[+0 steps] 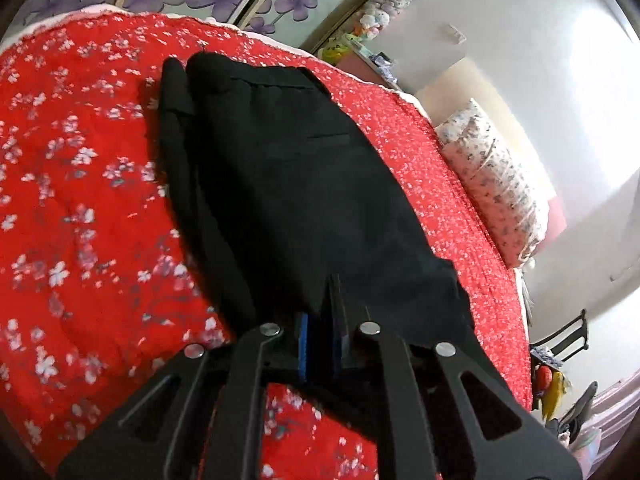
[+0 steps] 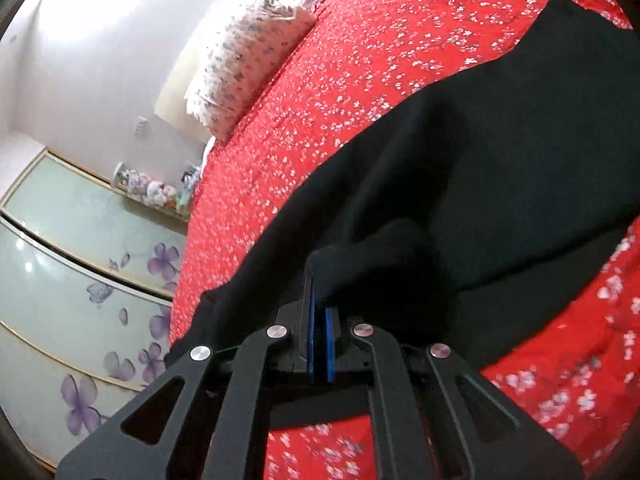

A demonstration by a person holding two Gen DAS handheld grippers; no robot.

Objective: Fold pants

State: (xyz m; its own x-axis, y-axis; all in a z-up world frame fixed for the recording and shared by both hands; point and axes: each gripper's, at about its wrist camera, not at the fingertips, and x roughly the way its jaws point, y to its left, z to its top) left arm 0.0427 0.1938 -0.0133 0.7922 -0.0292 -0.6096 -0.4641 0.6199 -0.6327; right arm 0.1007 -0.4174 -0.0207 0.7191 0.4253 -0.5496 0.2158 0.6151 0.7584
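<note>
The black woven-cloth pants (image 1: 288, 168) lie on the red quilted bedspread with small white blossoms (image 1: 80, 200), one end lifted clear of it by both tools. In the left wrist view their long axis runs from the near hem away to the waistband at the far end, where the cloth is already doubled leg over leg. The left gripper (image 1: 320, 320) has its blue-padded fingers (image 1: 303, 344) nearly together, pinching the near edge of cloth. The right gripper (image 2: 319, 312) is clamped tight on a bunched fold. Holding both corners probably keeps the hem taut for carrying it toward the waistband. A flower-printed white pillow (image 1: 492, 176) sits well apart at the bedspread's edge.
</note>
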